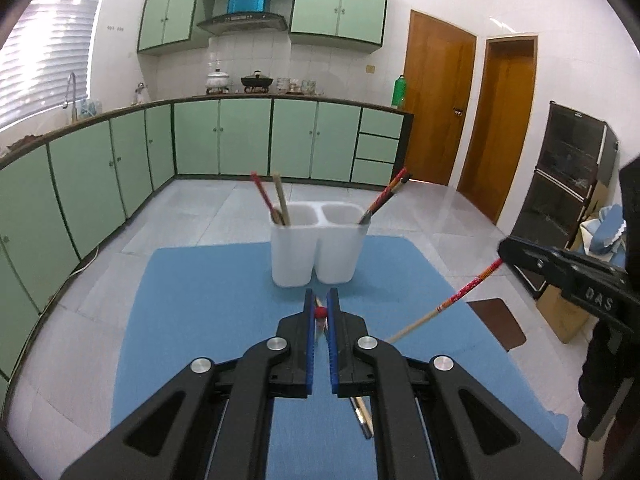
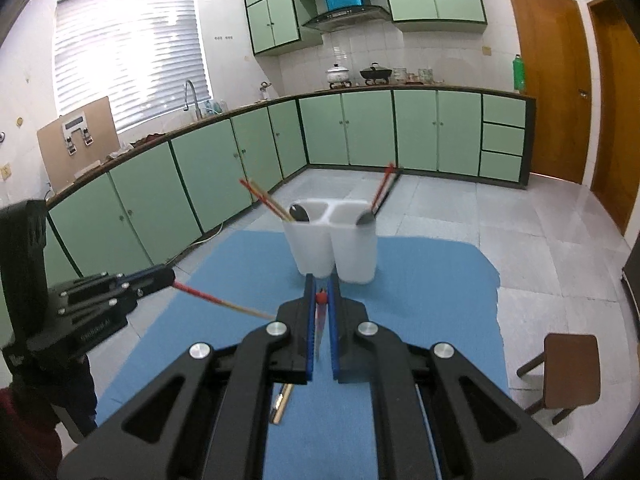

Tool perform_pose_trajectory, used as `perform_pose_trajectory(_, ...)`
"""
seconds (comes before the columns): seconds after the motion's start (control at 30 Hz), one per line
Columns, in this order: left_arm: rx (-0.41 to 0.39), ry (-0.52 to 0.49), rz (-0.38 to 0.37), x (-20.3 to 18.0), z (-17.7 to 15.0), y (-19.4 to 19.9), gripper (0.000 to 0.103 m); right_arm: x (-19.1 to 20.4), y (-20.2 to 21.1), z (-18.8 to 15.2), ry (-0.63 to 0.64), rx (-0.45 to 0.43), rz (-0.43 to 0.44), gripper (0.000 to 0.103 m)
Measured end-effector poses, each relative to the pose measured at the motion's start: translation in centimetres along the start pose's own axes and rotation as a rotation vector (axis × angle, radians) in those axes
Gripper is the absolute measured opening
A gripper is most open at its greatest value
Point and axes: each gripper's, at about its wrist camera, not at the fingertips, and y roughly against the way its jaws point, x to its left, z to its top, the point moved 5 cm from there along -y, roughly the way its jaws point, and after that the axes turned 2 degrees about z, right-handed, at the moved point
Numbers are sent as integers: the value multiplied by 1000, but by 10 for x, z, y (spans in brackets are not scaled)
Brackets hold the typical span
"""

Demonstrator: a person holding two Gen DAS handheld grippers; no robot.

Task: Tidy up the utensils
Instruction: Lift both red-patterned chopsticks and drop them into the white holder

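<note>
Pinching a chopstick each, both grippers hover low over the blue mat [image 1: 208,320]. At the bottom centre of the left wrist view, the left gripper [image 1: 321,312] has its blue pads nearly together on a red-tipped chopstick [image 1: 320,313] seen end-on. At the right edge of that frame the right gripper [image 1: 516,250] comes in, clamped on another chopstick [image 1: 448,304] that slants down toward the centre, red patterned at the gripped end and pale wood lower down. The right wrist view mirrors it: right gripper [image 2: 321,298] at bottom centre squeezing its red tip [image 2: 320,298], left gripper [image 2: 160,278] at the left edge with its stick [image 2: 224,302]. Just ahead, mid-frame, stands the white two-cup holder [image 1: 312,256] on the mat, chopsticks [image 1: 266,198] leaning in its left cup and more [image 1: 386,194] in its right. A spoon [image 2: 299,213] shows in each cup in the right view. A pen-like item [image 1: 362,418] lies on the mat under the grippers.
</note>
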Motion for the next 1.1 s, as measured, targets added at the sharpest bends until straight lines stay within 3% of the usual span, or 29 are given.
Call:
perform_pose_trajectory(0.4,-42,-37,-40,-9,40,-7,6,2,-7,65,58,-48,3,5)
perform_pose_trajectory(0.73,-209,-68,-31,-16,132,1,6,-12,-10,159,58,-185,-13,5)
perform_pose_trajectory(0.93,-259,-74,5,-12,173,-28,6,-32,-41,194,44,-220,-57,5)
perform_pose_trajectory(1.1,-241,-65,32,-6,175,-74,6,-51,-85,192,39,-191,-96,5)
